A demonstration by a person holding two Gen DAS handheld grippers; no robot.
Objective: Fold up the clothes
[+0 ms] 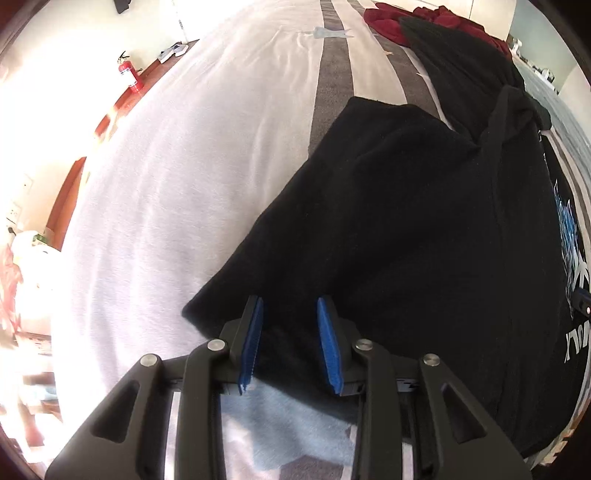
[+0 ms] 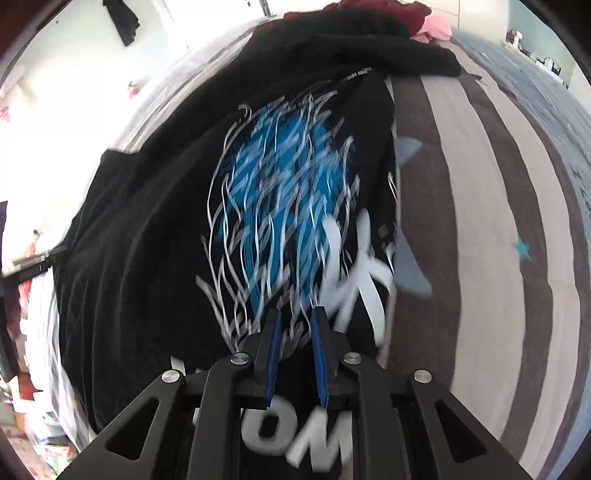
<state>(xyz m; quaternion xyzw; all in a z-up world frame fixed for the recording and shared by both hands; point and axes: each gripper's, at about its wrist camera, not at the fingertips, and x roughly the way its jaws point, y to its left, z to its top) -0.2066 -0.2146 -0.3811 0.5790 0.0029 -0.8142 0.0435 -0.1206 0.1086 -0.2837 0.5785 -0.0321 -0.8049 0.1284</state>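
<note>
A black T-shirt (image 1: 388,221) lies on the bed, one side folded over so plain black cloth faces up. Its blue and white print (image 2: 288,192) shows in the right wrist view, blurred by motion. My left gripper (image 1: 291,301) points down over the shirt's near left edge. Its blue pads (image 1: 255,332) stand apart and press on nothing. My right gripper (image 2: 296,312) hangs over the printed part of the shirt (image 2: 147,221). Its jaws are narrow, with a bunch of dark cloth in the gap.
The bed has a white sheet (image 1: 184,166) on the left and a brown-and-beige striped blanket (image 2: 480,221) on the right. A heap of black (image 1: 454,66), dark red (image 1: 384,22) and pink (image 2: 436,29) clothes lies at the far end. A red fire extinguisher (image 1: 129,74) stands by the wall.
</note>
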